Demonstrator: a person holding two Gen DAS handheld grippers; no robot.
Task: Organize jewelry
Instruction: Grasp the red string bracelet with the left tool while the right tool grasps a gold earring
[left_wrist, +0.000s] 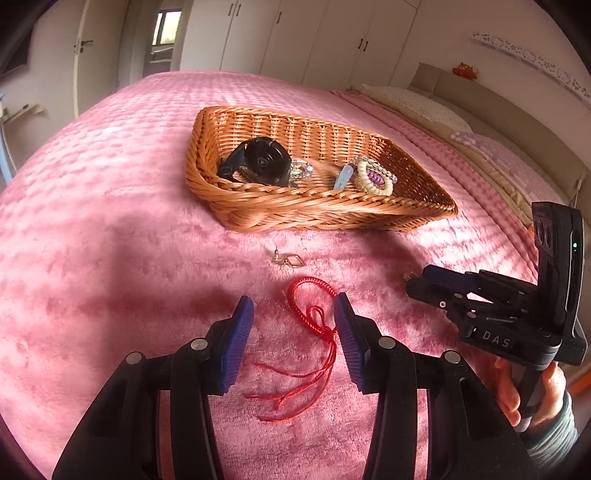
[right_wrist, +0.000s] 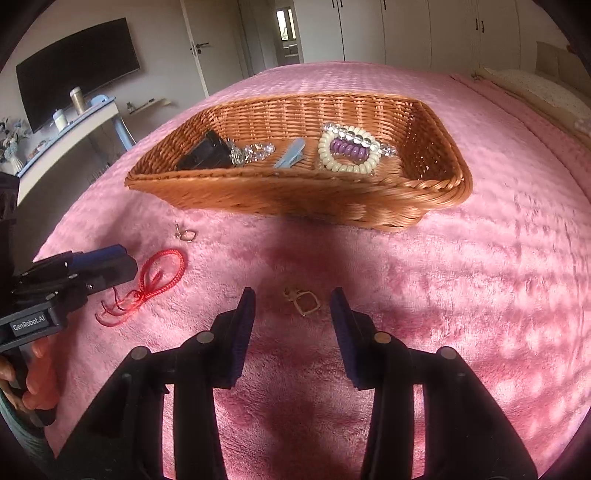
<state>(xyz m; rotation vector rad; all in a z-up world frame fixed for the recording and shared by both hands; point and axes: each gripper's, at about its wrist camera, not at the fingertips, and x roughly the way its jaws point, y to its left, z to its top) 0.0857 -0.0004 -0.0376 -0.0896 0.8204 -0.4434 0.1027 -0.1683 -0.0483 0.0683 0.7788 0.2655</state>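
Note:
A red cord bracelet (left_wrist: 310, 317) lies on the pink bedspread between the open jaws of my left gripper (left_wrist: 293, 308); it also shows in the right wrist view (right_wrist: 162, 273). A gold earring (right_wrist: 303, 301) lies between the open jaws of my right gripper (right_wrist: 291, 299). A second earring (left_wrist: 288, 258) lies nearer the wicker basket (left_wrist: 295, 214), and shows in the right view (right_wrist: 186, 233). The basket (right_wrist: 280, 192) holds a black watch (left_wrist: 262, 160), crystal jewelry (right_wrist: 251, 151), a blue clip (right_wrist: 290, 157) and beaded bracelets (right_wrist: 349, 151). Both grippers are empty.
The pink bedspread (right_wrist: 461, 295) covers the whole bed. Pillows (left_wrist: 417, 103) lie along the headboard side. A desk with bottles (right_wrist: 70, 118) and a wall TV (right_wrist: 74, 70) stand beyond the bed. Wardrobes (left_wrist: 314, 40) line the far wall.

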